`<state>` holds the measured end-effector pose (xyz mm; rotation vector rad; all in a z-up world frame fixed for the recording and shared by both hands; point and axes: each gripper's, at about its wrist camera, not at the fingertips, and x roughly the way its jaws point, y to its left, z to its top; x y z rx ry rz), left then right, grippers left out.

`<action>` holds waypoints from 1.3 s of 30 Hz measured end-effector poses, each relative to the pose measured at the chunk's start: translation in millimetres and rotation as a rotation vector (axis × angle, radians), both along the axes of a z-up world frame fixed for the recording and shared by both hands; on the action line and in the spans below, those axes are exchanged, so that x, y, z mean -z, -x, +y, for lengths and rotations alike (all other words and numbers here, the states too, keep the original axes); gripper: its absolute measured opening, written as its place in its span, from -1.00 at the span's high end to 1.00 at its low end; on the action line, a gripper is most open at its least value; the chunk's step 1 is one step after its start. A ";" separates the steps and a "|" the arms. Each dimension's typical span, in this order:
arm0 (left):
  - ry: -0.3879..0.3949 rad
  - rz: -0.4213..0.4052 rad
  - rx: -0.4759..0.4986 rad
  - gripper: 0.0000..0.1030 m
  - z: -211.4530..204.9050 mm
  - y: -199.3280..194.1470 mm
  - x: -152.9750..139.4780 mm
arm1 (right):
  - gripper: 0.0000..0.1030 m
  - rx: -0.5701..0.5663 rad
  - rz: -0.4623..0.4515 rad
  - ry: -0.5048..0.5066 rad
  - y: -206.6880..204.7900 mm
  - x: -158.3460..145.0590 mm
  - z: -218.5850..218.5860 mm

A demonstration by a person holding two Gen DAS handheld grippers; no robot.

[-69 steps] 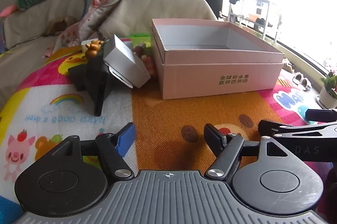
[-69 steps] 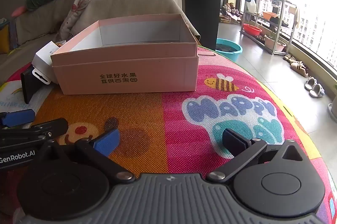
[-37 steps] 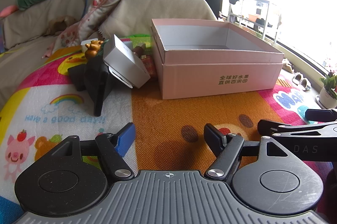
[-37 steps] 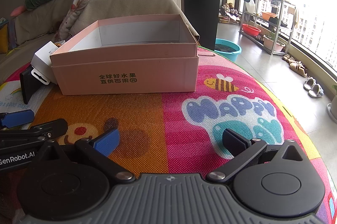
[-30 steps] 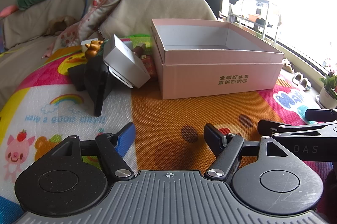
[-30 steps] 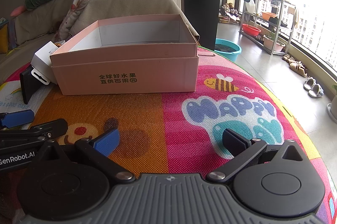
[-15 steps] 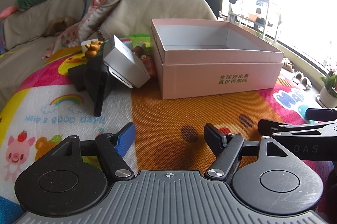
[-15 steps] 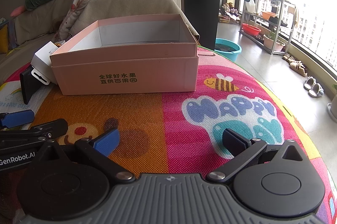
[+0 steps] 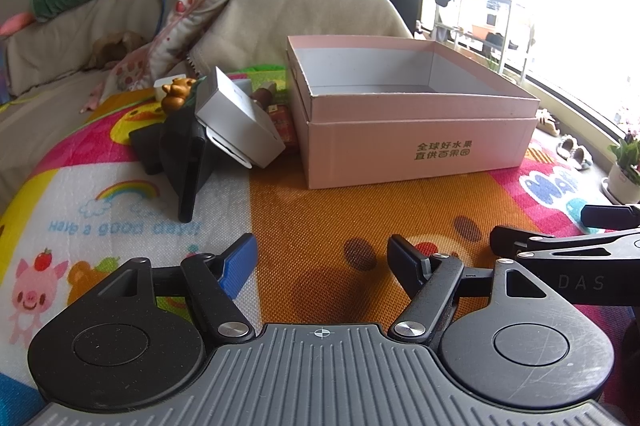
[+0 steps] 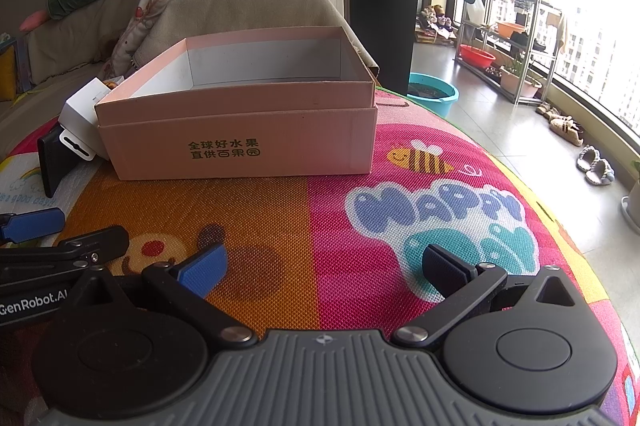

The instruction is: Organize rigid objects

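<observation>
On the cartoon play mat (image 9: 320,202), both pairs of tongs are hovering low, side by side. The left tongs (image 9: 322,260) are standing spread, gripping nothing; the right tongs (image 10: 324,264) are likewise spread and gripping nothing. The pink box (image 9: 412,130), open at the top and printed with green characters on its front, is sitting on the mat ahead of both, well apart from the fingertips; its white inside is showing no contents from these angles. Just beside the box's left wall, 1 heap of objects is lying: a white carton (image 9: 236,118) is leaning tilted on a black slab (image 9: 188,162), and a small gold figurine (image 9: 176,92) is perched behind them. A draped sofa (image 9: 304,14) is standing behind the box.
</observation>
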<state>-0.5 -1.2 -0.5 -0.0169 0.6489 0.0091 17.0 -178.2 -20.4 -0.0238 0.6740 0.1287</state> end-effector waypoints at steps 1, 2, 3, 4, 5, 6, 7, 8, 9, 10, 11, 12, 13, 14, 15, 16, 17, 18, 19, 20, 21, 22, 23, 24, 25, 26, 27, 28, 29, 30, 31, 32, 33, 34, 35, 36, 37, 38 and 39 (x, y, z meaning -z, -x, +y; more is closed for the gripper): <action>0.000 0.000 0.000 -0.50 0.0 0.0 0.0 | -1.00 0.000 0.000 0.001 0.0 0.0 0.0; 0.000 0.000 0.000 -0.50 0.3 0.0 0.1 | -1.00 0.000 0.000 0.002 0.0 0.0 0.0; 0.000 0.000 0.000 -0.50 0.1 0.0 0.0 | -1.00 0.000 0.000 0.001 0.0 0.0 -0.1; 0.000 0.000 0.000 -0.50 0.1 0.0 0.0 | -1.00 0.000 0.000 0.001 0.0 0.0 -0.2; 0.001 0.000 0.000 -0.50 0.1 0.1 0.0 | -1.00 0.000 0.000 0.001 -0.1 -0.1 -0.1; 0.001 0.000 0.000 -0.50 0.3 0.1 0.0 | -1.00 0.000 0.000 0.000 0.0 -0.2 -0.3; -0.001 0.000 0.000 -0.50 0.1 0.0 0.0 | -1.00 0.000 0.001 -0.001 0.1 -0.2 0.0; 0.000 0.000 0.000 -0.50 0.3 0.1 0.0 | -1.00 0.000 0.001 -0.001 0.1 -0.3 0.1; 0.001 0.000 0.000 -0.50 -0.2 -1.2 -0.1 | -1.00 0.000 0.001 -0.001 -0.3 0.4 0.0; 0.000 0.000 0.000 -0.50 -0.8 -1.8 -0.2 | -1.00 0.000 0.002 -0.001 -0.3 0.4 0.0; 0.000 0.000 0.000 -0.50 -0.6 -1.9 -0.2 | -1.00 0.000 0.002 0.000 -0.3 0.3 0.1; 0.002 0.000 0.000 -0.50 -0.5 -1.7 -0.2 | -1.00 0.000 0.002 0.001 0.0 0.3 0.6; 0.006 0.000 0.001 -0.50 -0.3 -1.0 -0.4 | -1.00 0.000 0.003 -0.001 0.0 0.3 0.4; 0.012 -0.001 0.002 -0.48 0.2 0.1 -0.9 | -1.00 -0.001 0.005 -0.003 -0.1 0.0 0.1; 0.028 -0.005 0.005 -0.48 2.6 1.1 -1.5 | -1.00 -0.005 0.012 -0.005 -0.2 -0.4 -1.9; 0.048 -0.008 0.010 -0.47 5.6 1.9 -2.1 | -1.00 -0.012 0.022 -0.003 -1.2 -1.2 -2.8; 0.078 -0.011 0.020 -0.47 9.8 2.9 -3.3 | -1.00 -0.032 0.051 0.000 -4.7 -3.4 -4.1; 0.107 -0.011 0.029 -0.46 14.4 4.3 -5.9 | -1.00 -0.036 0.074 -0.012 -7.3 -5.0 -6.1; 0.134 -0.016 0.034 -0.46 20.1 6.8 -10.3 | -1.00 -0.036 0.090 -0.020 -9.0 -6.2 -7.1; 0.153 -0.043 0.029 -0.45 27.4 10.8 -16.6 | -1.00 -0.041 0.099 -0.009 -9.7 -6.4 -5.7; 0.163 -0.084 0.011 -0.45 36.7 15.5 -24.2 | -1.00 -0.044 0.102 0.002 -9.9 -6.7 -4.0; 0.176 -0.123 -0.018 -0.45 48.1 18.3 -32.2 | -1.00 -0.043 0.103 0.000 -9.6 -6.5 -4.3; 0.201 -0.150 -0.048 -0.45 61.8 18.6 -39.9 | -1.00 -0.042 0.101 -0.001 -9.1 -6.3 -4.4; 0.231 -0.158 -0.075 -0.45 76.6 15.1 -46.1 | -1.00 -0.041 0.098 -0.002 -8.3 -6.0 -4.3; 0.259 -0.149 -0.101 -0.45 91.8 9.6 -51.0 | -1.00 -0.040 0.094 -0.002 -7.1 -5.5 -4.4; 0.274 -0.135 -0.125 -0.43 104.9 3.1 -53.9 | -1.00 -0.039 0.092 -0.002 -6.6 -5.4 -4.5; 0.281 -0.121 -0.147 -0.43 116.8 -3.4 -56.0 | -1.00 -0.039 0.092 -0.002 -6.4 -5.4 -4.5; 0.286 -0.106 -0.163 -0.43 127.4 -10.0 -57.6 | -1.00 -0.040 0.091 -0.001 -6.1 -5.3 -4.9; 0.292 -0.099 -0.168 -0.43 137.0 -16.0 -58.8 | -1.00 -0.041 0.091 -0.001 -5.6 -5.2 -5.3; 0.298 -0.096 -0.168 -0.43 144.9 -23.2 -60.0 | -1.00 -0.042 0.089 0.000 -5.5 -5.3 -6.2; 0.297 -0.090 -0.170 -0.43 152.2 -31.7 -60.9 | -1.00 -0.043 0.087 0.002 -5.9 -5.2 -5.5; 0.292 -0.079 -0.176 -0.43 160.1 -40.9 -61.2 | -1.00 -0.044 0.085 0.005 -5.0 -5.4 -5.3; 0.290 -0.075 -0.185 -0.43 167.1 -51.2 -62.4 | -1.00 -0.044 0.085 0.007 -4.4 -5.6 -5.2; 0.282 -0.079 -0.183 -0.43 174.1 -64.0 -64.0 | -1.00 -0.044 0.084 0.010 -4.0 -5.6 -4.8; 0.270 -0.087 -0.160 -0.43 179.8 -77.3 -66.7 | -1.00 -0.045 0.083 0.014 -3.7 -5.8 -4.1; 0.254 -0.088 -0.125 -0.43 184.4 -93.2 -69.4 | -1.00 -0.044 0.082 0.015 -3.3 -5.9 -4.1; 0.226 -0.089 -0.090 -0.43 186.7 -110.2 -72.0 | -1.00 -0.044 0.081 0.016 -3.8 -6.2 -3.6; 0.191 -0.088 -0.057 -0.43 190.0 -128.5 -73.9 | -1.00 -0.044 0.081 0.016 -3.6 -6.2 -3.5; 0.173 -0.076 -0.044 -0.43 195.6 -147.3 -74.7 | -1.00 -0.044 0.080 0.016 -3.4 -6.1 -3.8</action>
